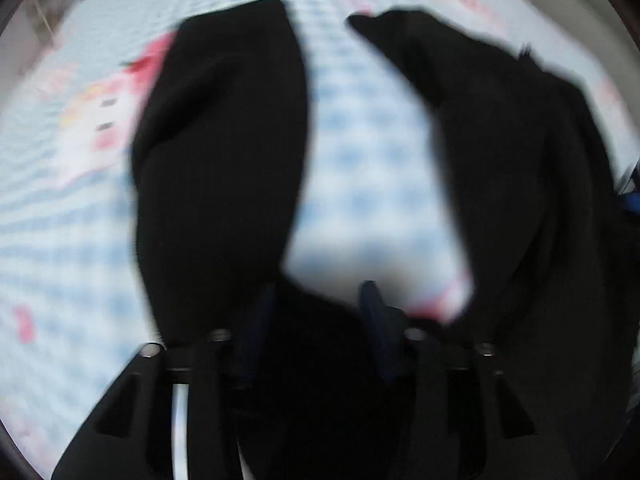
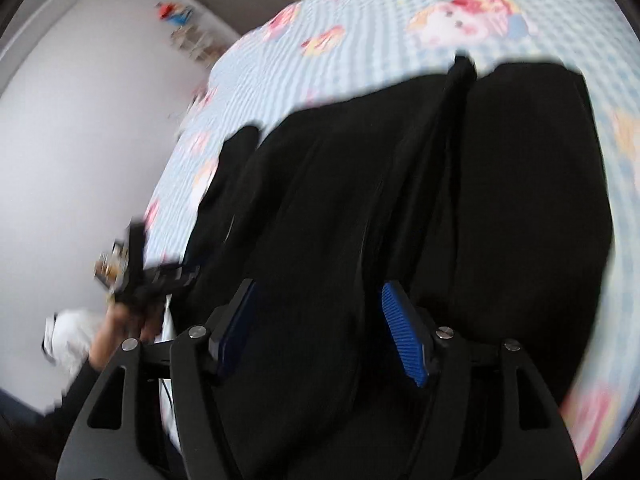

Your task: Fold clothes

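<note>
From my remote seat, the black clothes (image 2: 400,200) lay on the bed (image 2: 360,40), which wore a blue checked sheet with pink cartoon prints. In the left wrist view two dark lobes of the garment ran toward twelve o'clock, with a strip of bare sheet between them. The left gripper (image 1: 316,320) had black cloth bunched between its jaws, but blur kept me from telling whether they pinched it. The right gripper (image 2: 320,328) stood with jaws spread, cloth lying between the blue pads (image 2: 404,340) untouched. At nine o'clock the bed's edge met a white wall. A hand (image 2: 132,316) showed at eight o'clock. I could read no writing.
</note>
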Tool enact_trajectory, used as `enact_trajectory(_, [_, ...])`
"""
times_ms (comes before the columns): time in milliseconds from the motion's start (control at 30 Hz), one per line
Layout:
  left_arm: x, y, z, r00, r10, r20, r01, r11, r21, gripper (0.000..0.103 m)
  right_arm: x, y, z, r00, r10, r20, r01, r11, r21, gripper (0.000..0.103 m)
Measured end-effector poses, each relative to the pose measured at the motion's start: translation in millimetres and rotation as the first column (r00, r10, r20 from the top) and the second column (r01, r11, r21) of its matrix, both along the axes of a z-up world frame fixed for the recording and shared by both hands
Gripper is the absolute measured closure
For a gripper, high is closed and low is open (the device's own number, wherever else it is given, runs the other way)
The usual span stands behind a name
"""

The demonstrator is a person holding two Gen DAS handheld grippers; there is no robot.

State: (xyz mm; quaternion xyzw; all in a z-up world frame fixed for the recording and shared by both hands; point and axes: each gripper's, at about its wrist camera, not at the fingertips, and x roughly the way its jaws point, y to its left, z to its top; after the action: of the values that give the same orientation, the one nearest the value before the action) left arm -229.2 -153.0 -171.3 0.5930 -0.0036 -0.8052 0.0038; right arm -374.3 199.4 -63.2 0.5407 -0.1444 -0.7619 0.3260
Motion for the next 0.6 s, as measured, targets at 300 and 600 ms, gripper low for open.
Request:
enact_trajectory(300, [129.7,-51.9,57.8,0.945,0.3,-0.131,-0.267,0.938,0.221,0.042,171.5,99.8,-15.2,0.965,-0.262,0.019,0.261,0.964,0.047,0.038])
enact_trajectory(600, [202.7,-25.6,-1.7,0.823,0.567,-0.041,-0.375,0.596,0.711,0.036,253.9,145.3,-67.2,0.912,-0.386,0.138,0.398,0.915,-0.072,0.035])
